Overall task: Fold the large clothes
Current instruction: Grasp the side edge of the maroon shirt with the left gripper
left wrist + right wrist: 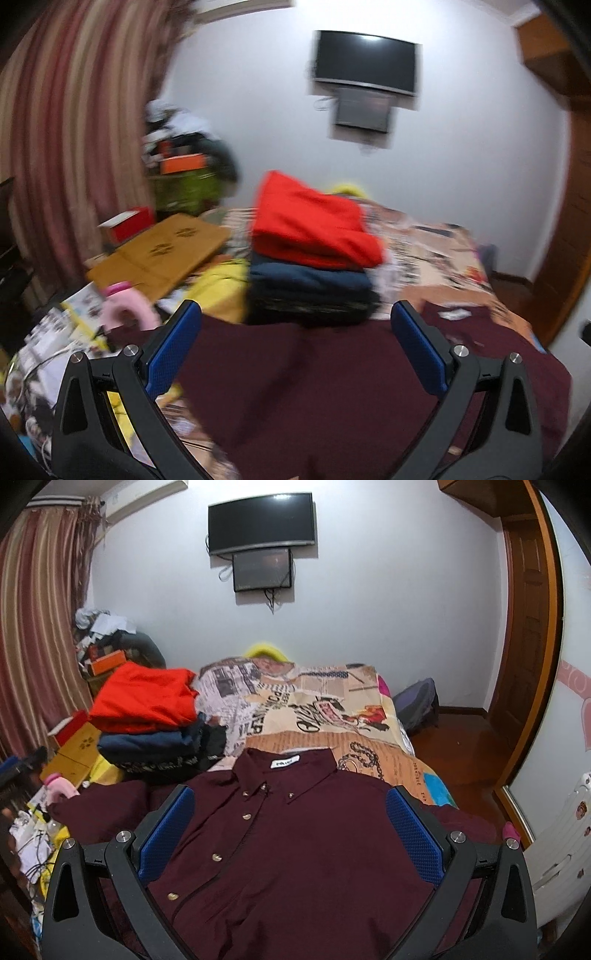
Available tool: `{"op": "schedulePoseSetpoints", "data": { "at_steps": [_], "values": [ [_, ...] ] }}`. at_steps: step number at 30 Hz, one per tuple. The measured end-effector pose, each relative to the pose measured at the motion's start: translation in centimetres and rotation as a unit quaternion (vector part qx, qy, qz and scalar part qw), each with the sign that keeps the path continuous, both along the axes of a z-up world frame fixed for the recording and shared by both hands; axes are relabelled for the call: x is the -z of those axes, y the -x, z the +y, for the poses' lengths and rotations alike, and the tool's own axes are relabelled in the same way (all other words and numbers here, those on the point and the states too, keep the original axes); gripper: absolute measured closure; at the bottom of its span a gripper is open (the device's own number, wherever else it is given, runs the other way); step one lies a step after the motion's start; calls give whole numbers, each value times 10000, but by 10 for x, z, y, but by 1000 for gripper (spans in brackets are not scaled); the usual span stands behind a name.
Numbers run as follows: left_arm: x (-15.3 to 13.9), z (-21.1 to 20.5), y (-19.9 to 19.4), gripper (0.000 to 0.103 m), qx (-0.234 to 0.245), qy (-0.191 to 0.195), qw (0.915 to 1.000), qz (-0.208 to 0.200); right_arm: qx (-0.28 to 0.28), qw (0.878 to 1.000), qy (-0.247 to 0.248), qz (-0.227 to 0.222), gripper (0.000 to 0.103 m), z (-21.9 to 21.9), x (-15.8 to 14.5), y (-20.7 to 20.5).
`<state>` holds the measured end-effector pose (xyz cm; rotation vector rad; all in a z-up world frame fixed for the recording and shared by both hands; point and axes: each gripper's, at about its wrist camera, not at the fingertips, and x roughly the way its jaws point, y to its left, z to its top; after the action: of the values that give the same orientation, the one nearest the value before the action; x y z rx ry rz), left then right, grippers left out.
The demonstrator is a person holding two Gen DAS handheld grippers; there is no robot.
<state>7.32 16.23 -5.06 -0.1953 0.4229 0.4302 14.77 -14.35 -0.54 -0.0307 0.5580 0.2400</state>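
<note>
A maroon button-up shirt (295, 842) lies spread flat on the bed, collar and white label toward the far side, gold buttons down the front. My right gripper (290, 794) hangs open above the shirt's chest, nothing between its blue pads. In the blurred left wrist view the same maroon shirt (314, 387) fills the near part of the bed. My left gripper (295, 310) is open over it, holding nothing. Just past the shirt's left side stands a stack of folded clothes (147, 716), red on top of navy and black; the folded stack (314, 258) sits straight ahead of the left gripper.
The bed carries a newspaper-print cover (314, 709). Left of the bed are a wooden lap desk (162, 254), a red box (129, 223), a pink object (125, 306) and loose clutter. Striped curtains (33, 627) hang left; a TV (262, 522) is on the wall; a wooden door (524, 627) stands right.
</note>
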Motion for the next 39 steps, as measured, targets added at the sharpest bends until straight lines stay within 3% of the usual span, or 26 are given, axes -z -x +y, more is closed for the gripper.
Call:
{"op": "schedulePoseSetpoints", "data": {
  "at_steps": [3, 6, 11, 14, 18, 23, 25, 27, 29, 30, 31, 34, 39],
  "values": [
    [17, 46, -3, 0, -643, 103, 9978, 136, 53, 9999, 29, 161, 0, 3, 7, -14],
    [40, 89, -12, 0, -1026, 203, 9930, 548, 62, 9994, 61, 340, 0, 8, 14, -25],
    [92, 161, -18, 0, -1307, 1156, 9793, 1029, 43, 9983, 260, 525, 0, 20, 24, -43],
    [129, 194, -18, 4, -1407, 1772, 9661, 1243, -13, 9977, 300, 613, 0, 26, 27, -49],
    [166, 222, -14, 17, -1509, 2511, 9458, 1403, -96, 9969, 382, 676, 0, 37, 31, -57],
    [197, 242, -16, 20, -1164, 3678, 9165, 1059, -153, 9958, 512, 749, 0, 45, 36, -64],
    [205, 244, -22, 31, -938, 4073, 9040, 895, -169, 9955, 525, 769, 0, 46, 38, -65],
    [209, 244, -29, 39, -799, 4240, 8981, 847, -177, 9953, 540, 789, 0, 47, 39, -66],
    [209, 244, -38, 53, -770, 4178, 9010, 876, -171, 9951, 549, 810, 0, 47, 40, -67],
    [204, 242, -44, 70, -862, 3944, 9101, 940, -165, 9949, 542, 832, 0, 46, 40, -68],
    [198, 239, -47, 78, -994, 3634, 9202, 1063, -157, 9949, 535, 844, 0, 46, 40, -68],
    [173, 222, -61, 92, -1168, 2624, 9484, 1346, -120, 9952, 507, 826, 0, 41, 37, -64],
    [117, 176, -77, 95, -854, 1500, 9783, 1144, -45, 9966, 454, 686, 0, 30, 28, -57]
  ]
}}
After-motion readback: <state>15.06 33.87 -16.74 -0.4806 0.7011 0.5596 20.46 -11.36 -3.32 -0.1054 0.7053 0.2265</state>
